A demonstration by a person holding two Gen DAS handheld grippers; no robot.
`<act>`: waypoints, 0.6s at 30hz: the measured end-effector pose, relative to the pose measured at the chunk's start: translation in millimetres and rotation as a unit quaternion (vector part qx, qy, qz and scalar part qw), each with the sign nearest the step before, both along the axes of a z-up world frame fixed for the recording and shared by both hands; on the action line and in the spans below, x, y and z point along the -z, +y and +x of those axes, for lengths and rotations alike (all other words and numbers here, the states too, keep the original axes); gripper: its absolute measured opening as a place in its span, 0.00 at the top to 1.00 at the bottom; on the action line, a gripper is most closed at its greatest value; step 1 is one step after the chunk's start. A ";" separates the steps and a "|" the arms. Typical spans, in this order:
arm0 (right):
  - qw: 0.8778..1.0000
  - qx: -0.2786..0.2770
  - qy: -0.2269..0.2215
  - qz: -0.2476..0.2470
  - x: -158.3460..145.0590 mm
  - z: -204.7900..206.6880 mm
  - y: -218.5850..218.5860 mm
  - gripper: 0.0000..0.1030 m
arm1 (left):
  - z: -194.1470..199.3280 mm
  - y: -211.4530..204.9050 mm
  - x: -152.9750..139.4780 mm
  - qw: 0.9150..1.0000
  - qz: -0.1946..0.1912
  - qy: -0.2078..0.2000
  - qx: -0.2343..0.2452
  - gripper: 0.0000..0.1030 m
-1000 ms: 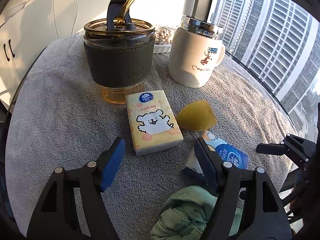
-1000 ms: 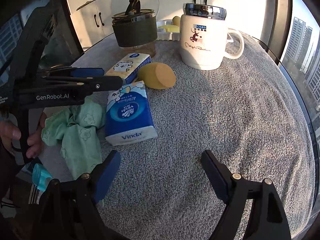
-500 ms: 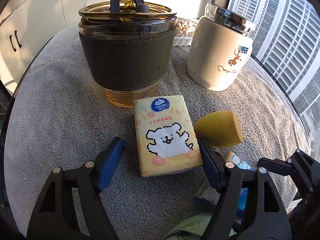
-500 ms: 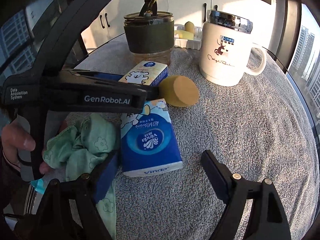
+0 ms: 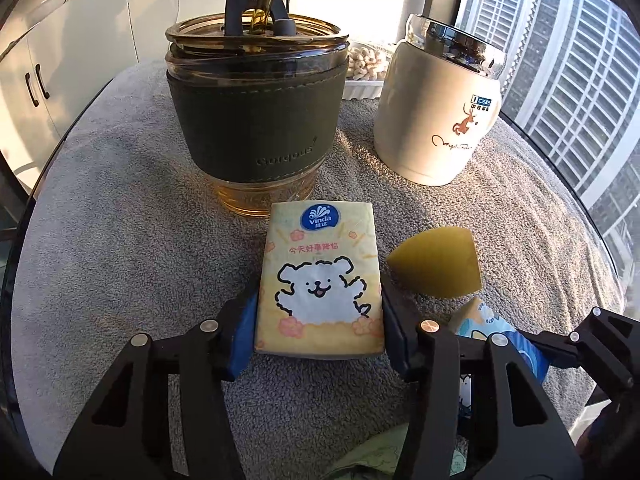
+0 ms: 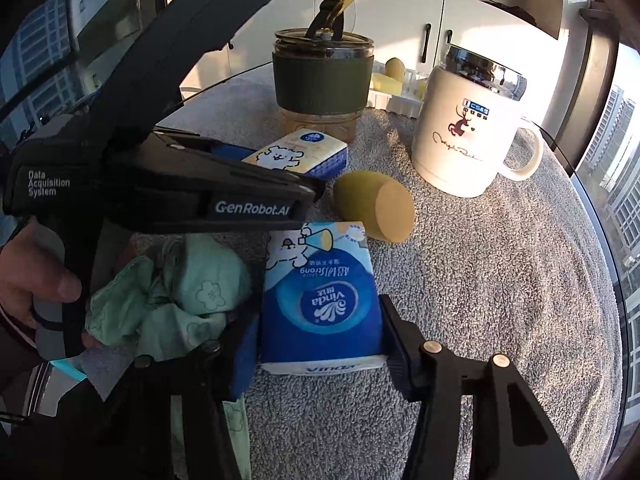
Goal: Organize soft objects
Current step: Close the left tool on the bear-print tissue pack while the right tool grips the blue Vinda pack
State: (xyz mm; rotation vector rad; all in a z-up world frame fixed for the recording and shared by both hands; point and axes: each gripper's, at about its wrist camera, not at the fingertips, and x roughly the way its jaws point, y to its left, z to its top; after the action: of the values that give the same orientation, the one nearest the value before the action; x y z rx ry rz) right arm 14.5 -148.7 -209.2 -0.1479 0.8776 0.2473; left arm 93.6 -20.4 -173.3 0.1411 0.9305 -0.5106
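A yellow tissue pack (image 5: pixel 320 276) with a white dog print lies on the grey towel. My left gripper (image 5: pixel 318 304) is closing on it, and its blue pads (image 5: pixel 244 332) touch both long sides. To its right lies a mustard egg-shaped sponge (image 5: pixel 436 266). A blue tissue pack (image 6: pixel 320 280) sits between the closing jaws of my right gripper (image 6: pixel 318 320), pads against its sides. A crumpled green cloth (image 6: pixel 188 300) lies left of the blue pack. In the right wrist view the left gripper's body hides part of the yellow pack (image 6: pixel 296 154).
A glass tumbler (image 5: pixel 256 120) with a dark green sleeve and straw stands just behind the yellow pack. A lidded white mug (image 5: pixel 436 120) stands at back right, a white snack tray (image 5: pixel 364 72) behind. The towel-covered round table (image 5: pixel 120 240) drops off at its edges. A hand (image 6: pixel 36 280) holds the left gripper.
Both grippers came forward over the tissue packs. Their jaws narrowed from wide open until the pads met the packs' sides.
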 end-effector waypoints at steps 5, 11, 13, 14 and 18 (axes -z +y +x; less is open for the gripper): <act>1.000 0.015 -0.008 0.005 -10.7 -8.7 -12.8 0.46 | -4.9 11.2 -2.7 1.000 -0.008 0.003 -0.007 0.51; 0.999 0.041 -0.016 0.010 -20.8 -13.1 -33.7 0.46 | -10.6 23.2 -3.8 0.999 -0.013 -0.005 -0.030 0.51; 0.998 0.053 -0.018 0.013 -23.3 -13.6 -42.0 0.46 | -12.6 29.4 -6.5 0.999 -0.015 -0.008 -0.040 0.51; 0.998 0.057 -0.018 0.015 -24.2 -12.3 -46.0 0.46 | -13.3 32.1 -7.7 0.999 -0.015 -0.012 -0.046 0.51; 0.996 0.081 -0.016 0.017 -28.1 -10.4 -65.4 0.46 | -11.7 44.4 -11.0 0.998 -0.011 -0.025 -0.064 0.51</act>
State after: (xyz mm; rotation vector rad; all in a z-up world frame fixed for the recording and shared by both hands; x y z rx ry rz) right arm 4.1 -214.1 -181.1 -0.0486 0.8489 0.1087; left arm 81.9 24.1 -162.3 0.0727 0.8791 -0.3980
